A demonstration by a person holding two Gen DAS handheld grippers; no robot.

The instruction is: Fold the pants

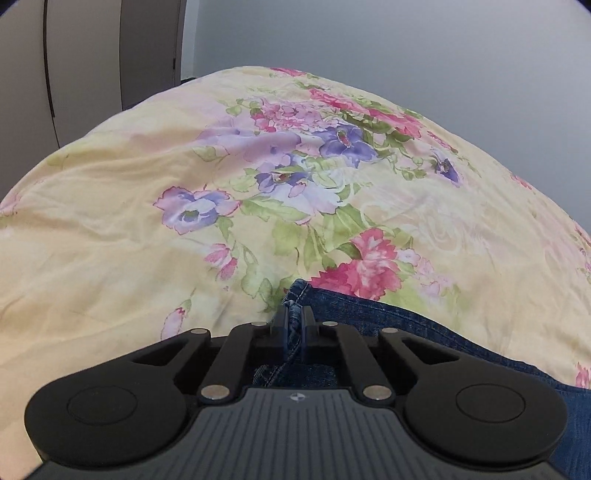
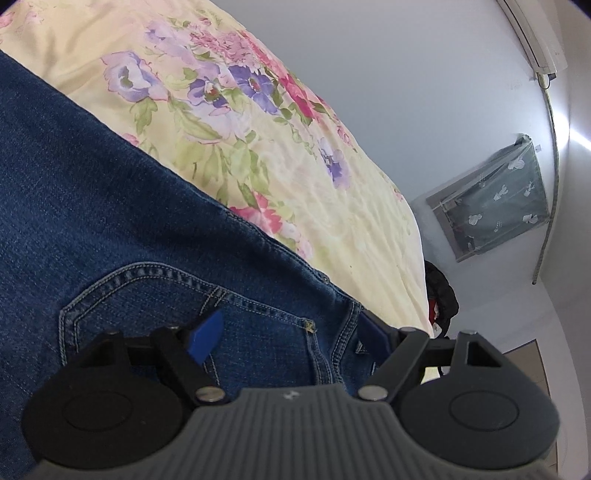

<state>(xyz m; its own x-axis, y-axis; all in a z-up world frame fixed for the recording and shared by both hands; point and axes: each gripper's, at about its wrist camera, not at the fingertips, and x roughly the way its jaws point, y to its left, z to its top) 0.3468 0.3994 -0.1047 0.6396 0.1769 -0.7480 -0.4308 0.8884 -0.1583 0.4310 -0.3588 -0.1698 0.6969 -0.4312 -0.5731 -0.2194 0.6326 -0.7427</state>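
Ribbed grey housing w/ black round pivots fills the bottom of both wrist views. Left gripper (image 1: 294, 319) angles down toward the bed, jaws pinched together on a stitched denim edge of the pants (image 1: 406, 332), a thin fold of cloth caught between the dark pads. Right gripper (image 2: 291, 332) also tilts down, jaws spread wide over the seat of the pants (image 2: 92, 192); its blue fingertips (image 2: 207, 334) sit one near the back pocket (image 2: 177, 295), the other by the waistband corner, and nothing is gripped between them. Pants lie flat on the bedspread (image 1: 110, 229), running off to the lower right in the left view. Left view only: tall pale wardrobe panels (image 1: 92, 55) at upper left, plus a bare grey wall. Right view only: pocket stitching, a rivet, a belt loop, a covered window w/ grey patterned curtain (image 2: 495, 199), an AC unit (image 2: 535, 33) up in the corner and a dark bag (image 2: 441, 299) past the bed edge. Denim is dark blue, fine weave, tan double seams; bedspread is pale yellow cotton, creased, printed w/ pink and purple flowers and green leaves.
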